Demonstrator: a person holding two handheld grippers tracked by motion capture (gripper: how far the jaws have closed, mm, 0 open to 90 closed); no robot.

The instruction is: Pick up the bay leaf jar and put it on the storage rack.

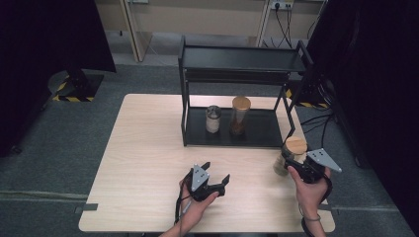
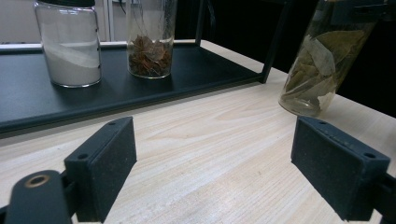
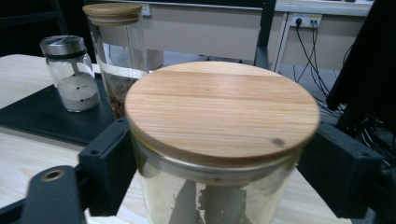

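table (image 1: pixel 143 163): light wood | on it: black rack (image 1: pixel 242 136), bay-leaf jar (image 1: pixel 289 155)

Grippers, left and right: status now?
Left gripper: open, nothing between the jaws, above the table.
Right gripper: shut on the wooden-lidded jar of leaves, tilted at the table's right edge.

Two black handheld grippers: left gripper (image 1: pixel 216 181), right gripper (image 1: pixel 291 159). Grey triangular top plates with small holes. Flat rectangular black pads (image 2: pixel 339 172), screw holes at corners. Black cable at lower centre. Bare forearms, black wrist strap lower right.
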